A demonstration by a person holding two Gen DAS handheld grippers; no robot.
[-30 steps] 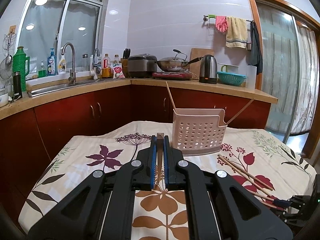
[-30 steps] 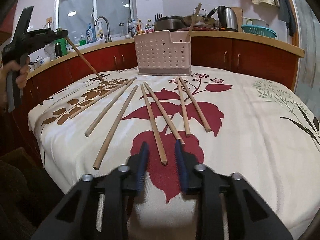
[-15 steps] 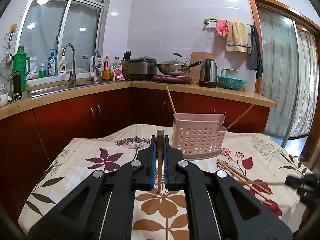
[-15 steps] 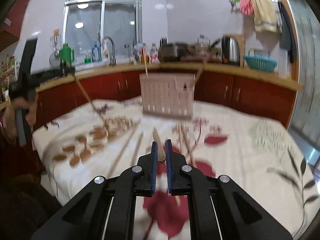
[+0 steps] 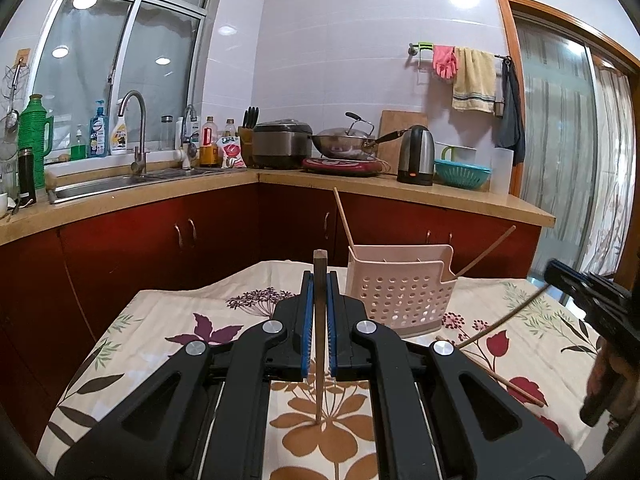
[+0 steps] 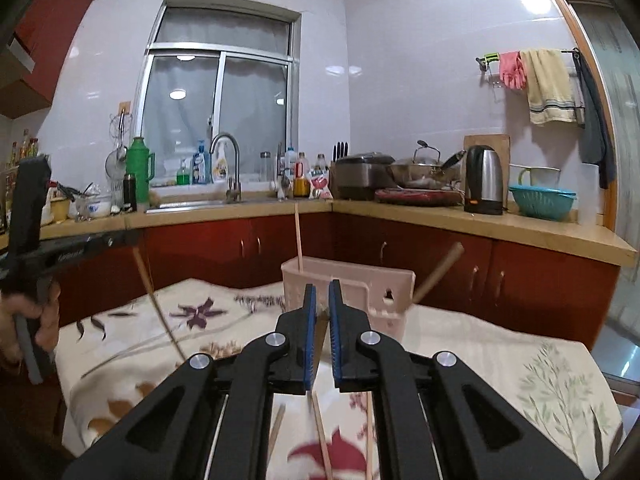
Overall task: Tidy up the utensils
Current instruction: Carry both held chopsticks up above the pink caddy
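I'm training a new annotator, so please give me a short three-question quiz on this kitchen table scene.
1. True or false: the left gripper holds a wooden chopstick upright between its jaws.
2. How many chopsticks stand in the pale pink perforated plastic basket? A) one B) two C) four
3. Fill the gap: the right gripper has its jaws closed on a ____.

Key: 1 true; 2 B; 3 chopstick.
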